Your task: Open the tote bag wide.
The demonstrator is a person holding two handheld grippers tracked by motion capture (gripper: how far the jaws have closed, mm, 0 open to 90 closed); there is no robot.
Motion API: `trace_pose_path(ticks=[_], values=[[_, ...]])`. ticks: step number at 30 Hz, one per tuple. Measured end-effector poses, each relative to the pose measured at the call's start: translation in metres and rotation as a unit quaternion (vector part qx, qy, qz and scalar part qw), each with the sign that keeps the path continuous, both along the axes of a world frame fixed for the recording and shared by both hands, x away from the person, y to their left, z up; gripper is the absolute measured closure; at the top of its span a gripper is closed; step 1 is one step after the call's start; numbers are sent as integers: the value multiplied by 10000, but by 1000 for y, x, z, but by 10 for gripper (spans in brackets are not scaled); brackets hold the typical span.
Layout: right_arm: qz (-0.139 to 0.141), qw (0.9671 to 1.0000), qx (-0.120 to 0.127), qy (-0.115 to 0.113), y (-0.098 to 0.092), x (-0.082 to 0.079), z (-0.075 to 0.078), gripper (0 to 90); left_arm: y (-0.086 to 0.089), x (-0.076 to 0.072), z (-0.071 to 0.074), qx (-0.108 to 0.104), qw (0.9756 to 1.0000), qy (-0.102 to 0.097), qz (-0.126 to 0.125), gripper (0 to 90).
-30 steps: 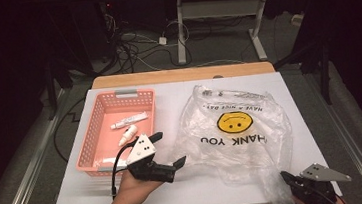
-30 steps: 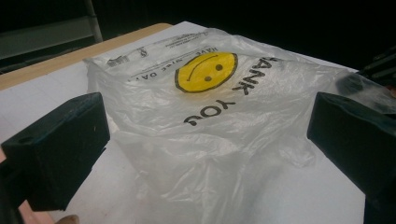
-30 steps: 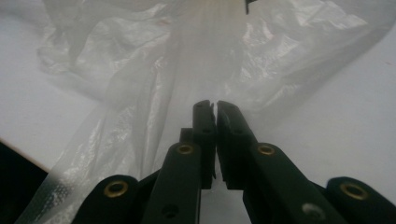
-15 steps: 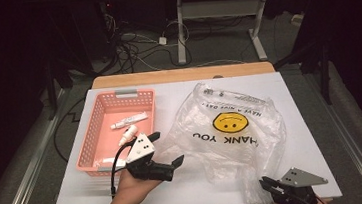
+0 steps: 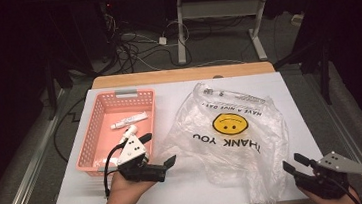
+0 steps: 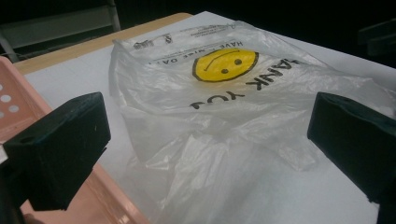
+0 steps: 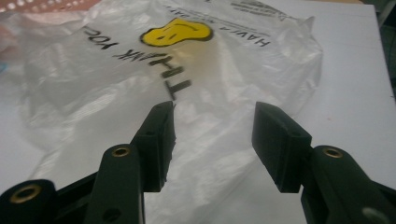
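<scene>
A clear plastic bag (image 5: 232, 137) with a yellow smiley face and "THANK YOU" print lies crumpled across the middle and right of the white table (image 5: 178, 94). My left gripper (image 5: 157, 148) hovers open at the bag's left edge, beside the pink basket (image 5: 97, 135). In the left gripper view the bag (image 6: 224, 121) lies ahead between the wide-apart jaws. My right gripper (image 5: 295, 163) is open at the table's near right, pointing at the bag's near corner. The right gripper view shows the bag (image 7: 154, 79) just beyond the empty jaws.
The pink basket holds a white tube (image 5: 128, 120) and another white item (image 5: 128, 133). A wooden board edge (image 5: 181, 75) runs along the table's far side. Cables (image 5: 138, 46) and desk legs (image 5: 180, 31) stand on the floor beyond.
My right gripper has moved left and forward from the table's right corner toward the bag's near corner. The left gripper has barely shifted.
</scene>
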State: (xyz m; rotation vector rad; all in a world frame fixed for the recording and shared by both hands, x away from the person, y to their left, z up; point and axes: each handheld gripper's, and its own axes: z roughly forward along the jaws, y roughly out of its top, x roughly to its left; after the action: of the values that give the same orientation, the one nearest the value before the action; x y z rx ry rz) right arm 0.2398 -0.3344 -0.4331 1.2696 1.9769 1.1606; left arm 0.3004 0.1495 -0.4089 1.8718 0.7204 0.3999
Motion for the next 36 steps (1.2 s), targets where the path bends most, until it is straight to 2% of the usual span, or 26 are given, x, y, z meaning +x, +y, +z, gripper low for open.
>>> trace_pose_path(ticks=[2,4,6,7,9,10,14,17,18,19,22,23,27,30,31,32,33,34,36], values=[[-51,10000,14,-6,-3,5,-1,503,2,-2,0,25,10000,-9,21,0],[-234,9997,11,6,-12,21,-4,478,7,-8,1,65,9999,-28,113,0],[-272,9996,18,18,-14,25,-4,475,10,-10,1,58,9999,-24,138,0],[-353,9994,48,23,-19,36,-7,475,14,-12,0,27,9999,0,126,0],[-391,9992,71,64,-22,45,-8,486,15,-12,0,18,9999,49,108,0],[-405,9991,50,87,-23,50,-9,496,18,-12,-1,56,9998,146,119,0],[-542,9984,116,112,-27,72,-10,508,20,-14,-2,26,9998,169,127,0],[-651,9977,-12,161,-29,93,-10,511,21,-16,-2,112,9998,127,118,0],[-651,9977,-12,161,-29,93,-10,511,21,-17,-2,138,9998,99,116,0],[-751,9969,-64,215,-32,109,-11,522,21,-18,-2,136,9998,84,93,0],[-824,9961,-104,290,-33,122,-12,534,19,-20,-2,183,9998,44,38,0],[-883,9951,-214,393,-33,138,-14,536,18,-20,-2,196,9998,48,10,0],[-887,9940,-235,602,-32,165,-15,517,16,-19,-3,121,9998,124,-46,0],[-877,9938,-239,632,-32,177,-13,516,14,-19,-5,118,9998,132,-81,0],[-875,9937,-279,646,-29,189,-11,517,14,-19,-5,93,9999,111,-93,0],[-875,9937,-279,646,-29,189,-11,517,14,-19,-5,93,9999,111,-93,0],[-850,9938,-258,670,-28,194,-10,516,14,-19,-4,67,9999,106,-99,0],[-851,9934,-212,745,-26,206,-10,518,13,-19,-4,66,9999,102,-91,0],[-865,9925,-176,846,-24,216,-12,521,14,-19,-4,63,9999,98,-90,0]])
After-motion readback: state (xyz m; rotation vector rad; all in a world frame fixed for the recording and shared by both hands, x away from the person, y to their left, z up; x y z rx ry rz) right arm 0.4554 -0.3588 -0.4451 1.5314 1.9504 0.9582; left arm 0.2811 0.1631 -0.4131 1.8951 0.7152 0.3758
